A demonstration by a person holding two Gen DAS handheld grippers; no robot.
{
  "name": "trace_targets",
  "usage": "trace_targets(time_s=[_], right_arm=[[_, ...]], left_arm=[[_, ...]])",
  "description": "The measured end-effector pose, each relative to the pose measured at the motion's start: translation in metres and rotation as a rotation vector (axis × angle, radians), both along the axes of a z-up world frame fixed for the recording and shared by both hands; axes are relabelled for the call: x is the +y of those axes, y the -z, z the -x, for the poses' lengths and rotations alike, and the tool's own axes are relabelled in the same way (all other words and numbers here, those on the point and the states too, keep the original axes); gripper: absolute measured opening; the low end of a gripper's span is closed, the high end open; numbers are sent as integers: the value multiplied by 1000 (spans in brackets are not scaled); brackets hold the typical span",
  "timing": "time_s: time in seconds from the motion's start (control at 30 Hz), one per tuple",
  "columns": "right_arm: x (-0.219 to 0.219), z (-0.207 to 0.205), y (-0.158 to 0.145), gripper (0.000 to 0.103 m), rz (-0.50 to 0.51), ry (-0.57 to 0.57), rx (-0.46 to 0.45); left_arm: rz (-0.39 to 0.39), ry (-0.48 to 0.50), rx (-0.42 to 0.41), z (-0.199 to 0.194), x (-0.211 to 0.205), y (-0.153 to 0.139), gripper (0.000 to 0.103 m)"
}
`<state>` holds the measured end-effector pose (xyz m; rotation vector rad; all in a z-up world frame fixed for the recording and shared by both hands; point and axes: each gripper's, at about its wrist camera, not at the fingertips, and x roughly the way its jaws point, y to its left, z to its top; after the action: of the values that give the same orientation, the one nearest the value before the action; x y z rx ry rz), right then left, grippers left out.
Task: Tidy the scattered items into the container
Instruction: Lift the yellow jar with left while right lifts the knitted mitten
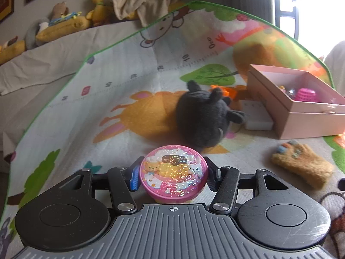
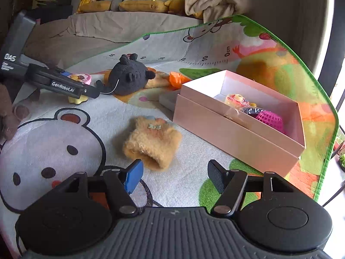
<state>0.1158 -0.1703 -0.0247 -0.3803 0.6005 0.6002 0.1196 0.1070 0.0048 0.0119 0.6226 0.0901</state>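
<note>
My left gripper (image 1: 172,173) is shut on a round pink glitter toy case (image 1: 173,170) with a bear picture, held just above the play mat; both also show in the right wrist view, gripper (image 2: 83,84) and case (image 2: 80,78). My right gripper (image 2: 173,178) is open and empty, just short of a tan furry paw glove (image 2: 152,143), which also shows in the left wrist view (image 1: 301,163). A pink box (image 2: 237,127) holds a pink basket (image 2: 270,117) and small toys; the box also shows in the left wrist view (image 1: 301,120). A black plush (image 1: 202,116) lies left of the box.
An orange item (image 2: 179,78) and a white flat box (image 1: 256,116) lie between the plush and the pink box. The colourful play mat (image 2: 64,140) covers a bed. Stuffed toys (image 2: 148,2) and a crumpled cloth (image 2: 215,2) line the far edge.
</note>
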Motion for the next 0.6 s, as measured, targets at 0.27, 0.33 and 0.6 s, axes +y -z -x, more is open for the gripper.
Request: trace_targets(time_s=[0.27, 0.33, 0.6], right_arm=[[6, -20, 11, 86, -14, 96, 46], [5, -19, 12, 86, -14, 100, 39], [-6, -19, 12, 92, 36, 147, -13]], left_arm=[[141, 129, 12, 24, -42, 11, 67], [134, 116, -1, 23, -43, 11, 73], [203, 77, -2, 22, -31, 12, 94]])
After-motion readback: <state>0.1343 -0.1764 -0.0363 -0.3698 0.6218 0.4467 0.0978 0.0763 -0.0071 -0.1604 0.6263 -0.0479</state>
